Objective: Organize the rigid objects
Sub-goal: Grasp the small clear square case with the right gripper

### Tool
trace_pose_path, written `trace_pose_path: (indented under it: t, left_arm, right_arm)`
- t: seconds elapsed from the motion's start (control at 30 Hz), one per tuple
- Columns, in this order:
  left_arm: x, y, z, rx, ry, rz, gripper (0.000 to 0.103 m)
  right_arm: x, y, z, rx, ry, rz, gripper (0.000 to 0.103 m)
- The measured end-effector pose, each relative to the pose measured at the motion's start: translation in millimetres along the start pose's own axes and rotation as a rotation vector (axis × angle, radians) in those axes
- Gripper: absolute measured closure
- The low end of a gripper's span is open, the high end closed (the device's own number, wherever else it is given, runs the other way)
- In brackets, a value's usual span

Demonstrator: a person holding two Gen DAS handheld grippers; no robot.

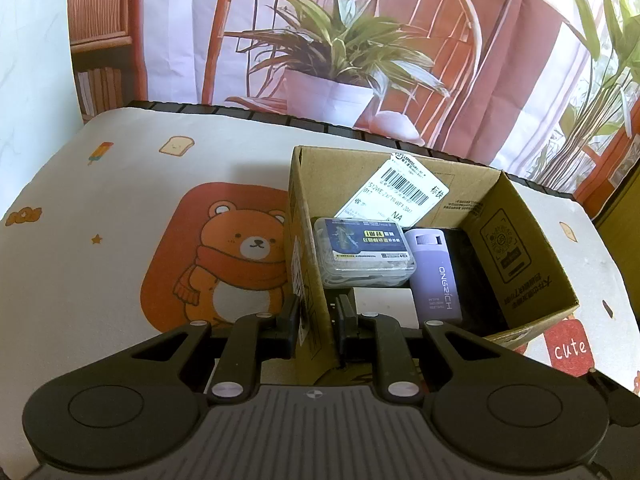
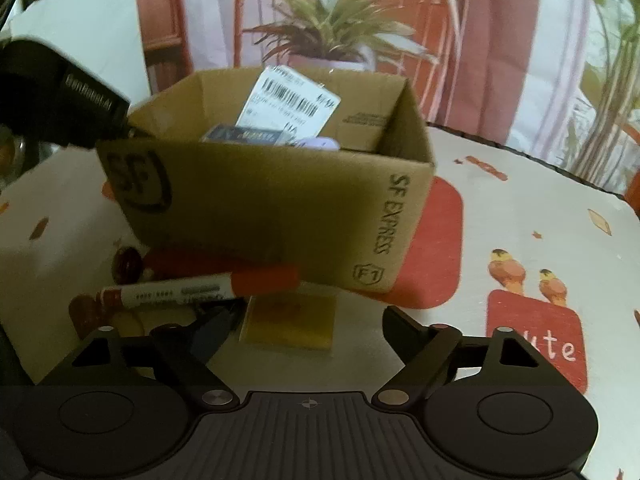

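An open cardboard box [image 1: 516,264] stands on the table, and my left gripper [image 1: 318,320] is shut on its near left wall. Inside lie a clear plastic case [image 1: 364,252], a purple case [image 1: 436,272] and a white item [image 1: 384,302]. In the right wrist view the box [image 2: 260,200] shows its printed outer side. In front of it lie a red and white marker [image 2: 200,286] and a flat yellow packet [image 2: 292,320]. My right gripper [image 2: 310,328] is open low over the table. The packet lies between its fingers, apart from both pads.
A white tablecloth [image 1: 100,200] with bear and snack prints covers the table. The left gripper's black body [image 2: 60,92] sits at the box's left corner. A printed backdrop with a plant hangs behind. Small dark round items [image 2: 126,266] lie left of the marker.
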State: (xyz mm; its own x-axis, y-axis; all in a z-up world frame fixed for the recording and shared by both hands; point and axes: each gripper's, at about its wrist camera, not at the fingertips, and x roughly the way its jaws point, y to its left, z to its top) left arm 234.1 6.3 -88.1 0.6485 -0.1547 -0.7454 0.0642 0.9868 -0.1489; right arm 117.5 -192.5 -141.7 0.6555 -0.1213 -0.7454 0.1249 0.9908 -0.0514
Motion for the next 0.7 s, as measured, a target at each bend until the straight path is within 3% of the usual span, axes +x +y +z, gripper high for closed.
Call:
trace_pose_path:
  t: [0.17, 0.27, 0.7]
  left_arm:
    - [0.0, 0.2, -0.1, -0.001, 0.001, -0.001, 0.083]
    - [0.2, 0.6, 0.2, -0.003, 0.001, -0.002, 0.083]
    - [0.2, 0.7, 0.1, -0.002, 0.001, -0.002, 0.083]
  right_arm:
    - [5.7, 6.5, -2.1, -0.051, 0.016, 0.004, 0.044]
    - [5.1, 7.4, -2.5, -0.064, 0.017, 0.020, 0.049]
    - [-0.1, -0.3, -2.0, -0.028, 0.053, -0.004, 0.049]
